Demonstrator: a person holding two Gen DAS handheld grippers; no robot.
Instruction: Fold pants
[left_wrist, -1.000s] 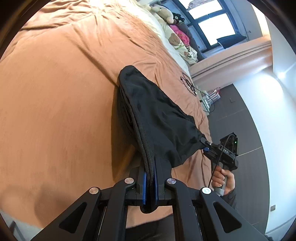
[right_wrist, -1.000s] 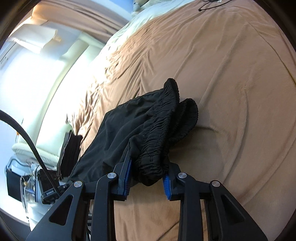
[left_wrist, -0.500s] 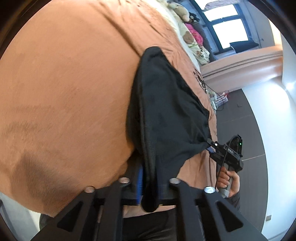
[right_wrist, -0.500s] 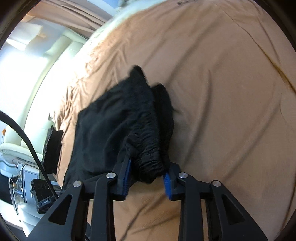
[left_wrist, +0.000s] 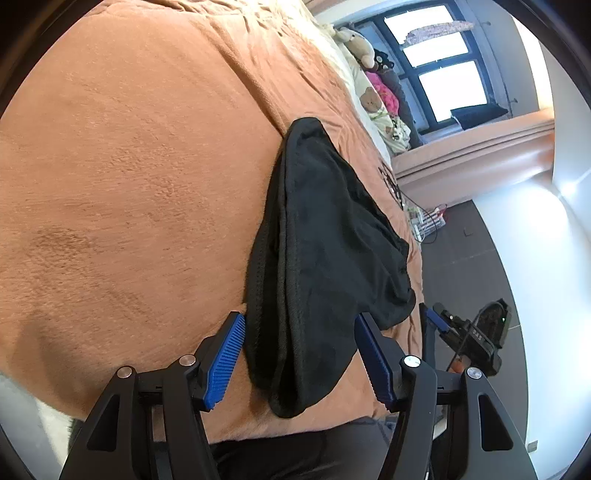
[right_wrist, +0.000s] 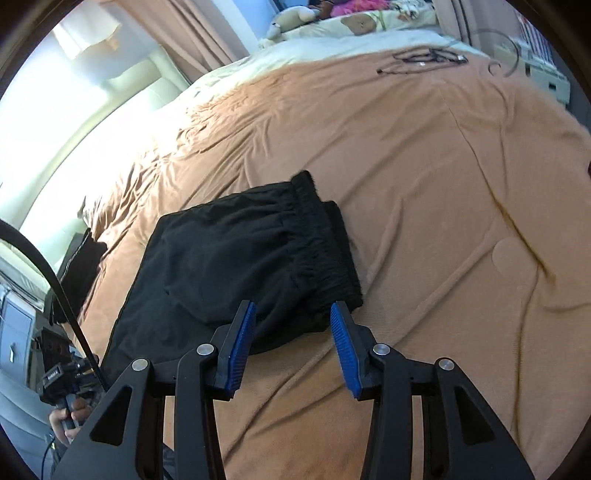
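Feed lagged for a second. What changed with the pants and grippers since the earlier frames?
Both let go: the left gripper and right gripper were clamped on the black pants and now stand open. The pants dropped folded onto the brown blanket. Bed and cable unchanged.

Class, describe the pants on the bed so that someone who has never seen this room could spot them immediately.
Start from the big bed under a tan blanket. Near its front edge, just ahead of the open right gripper, lies a flat black bundle: the pants. Their gathered elastic waistband and folded layers set them apart from the thin dark cable further up the bed.
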